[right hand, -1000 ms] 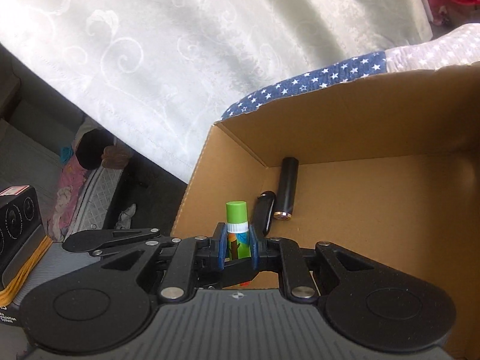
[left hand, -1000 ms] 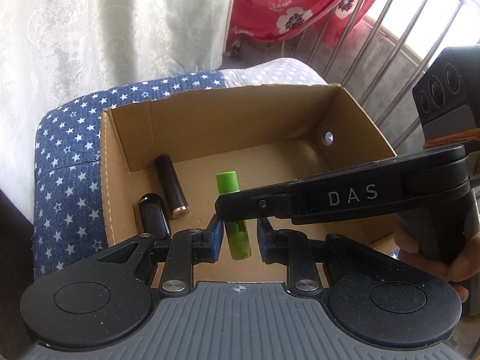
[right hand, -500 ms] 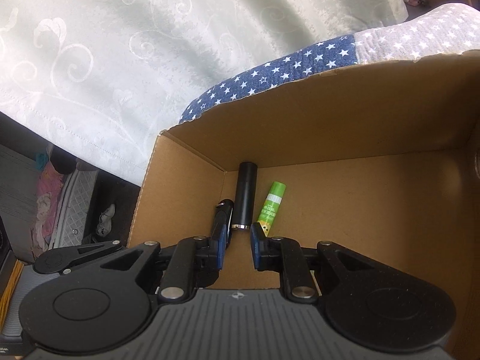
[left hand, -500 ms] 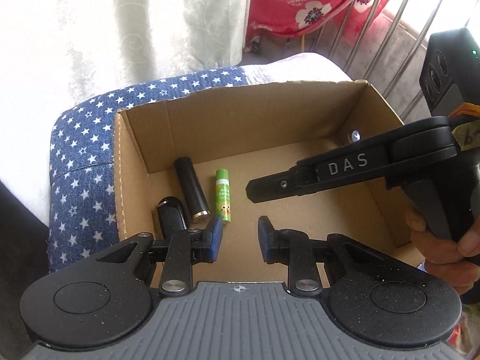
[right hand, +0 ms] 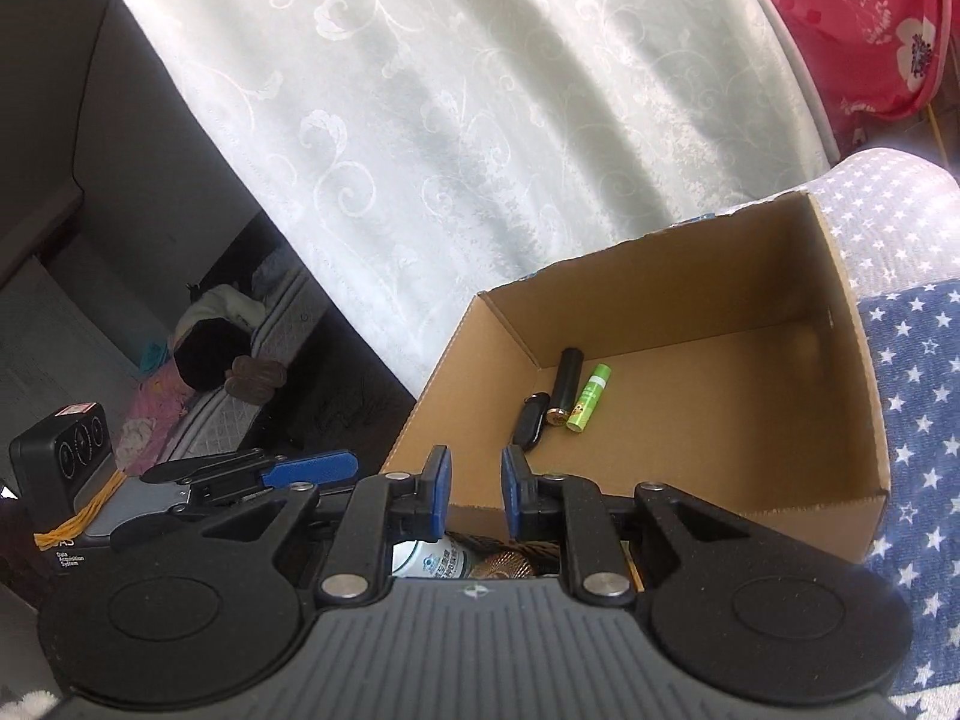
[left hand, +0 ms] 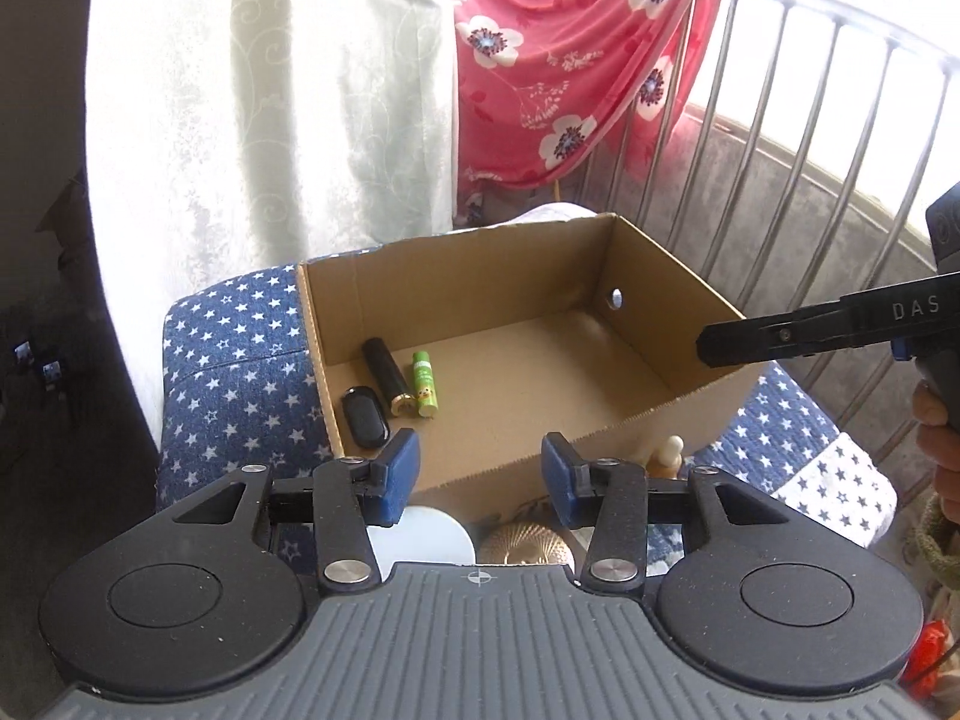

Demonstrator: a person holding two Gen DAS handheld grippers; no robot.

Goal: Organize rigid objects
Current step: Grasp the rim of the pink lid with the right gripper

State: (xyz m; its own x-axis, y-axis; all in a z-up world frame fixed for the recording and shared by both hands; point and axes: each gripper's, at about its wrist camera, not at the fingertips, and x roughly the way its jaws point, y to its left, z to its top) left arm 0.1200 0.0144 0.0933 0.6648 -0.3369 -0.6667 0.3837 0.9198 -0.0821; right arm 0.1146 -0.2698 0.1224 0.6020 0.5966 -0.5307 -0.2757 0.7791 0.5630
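Note:
An open cardboard box [left hand: 654,276] [right hand: 852,396] sits on a star-patterned blue cushion. Inside, by the left wall, lie a green lip balm tube [left hand: 424,383] [right hand: 589,398], a black cylinder with a gold end [left hand: 388,376] [right hand: 564,387] and a flat black oval fob [left hand: 364,417] [right hand: 530,420]. My left gripper [left hand: 479,477] is open and empty, in front of and above the box's near wall. My right gripper [right hand: 474,489] is open and empty, also back from the near wall; its finger [left hand: 780,336] shows at the right of the left wrist view.
In front of the box lie a white round lid [left hand: 420,534], a gold ribbed round thing [left hand: 528,543] and a small beige figure [left hand: 666,456]. A white tin [right hand: 429,558] shows under the right gripper. A metal railing [left hand: 810,138] and red floral cloth [left hand: 564,60] stand behind. A white curtain [right hand: 480,120] hangs on the left.
The right gripper let go of the green lip balm, which now lies in the box beside the black cylinder. Both grippers drew back and up from the box; the left opened wider.

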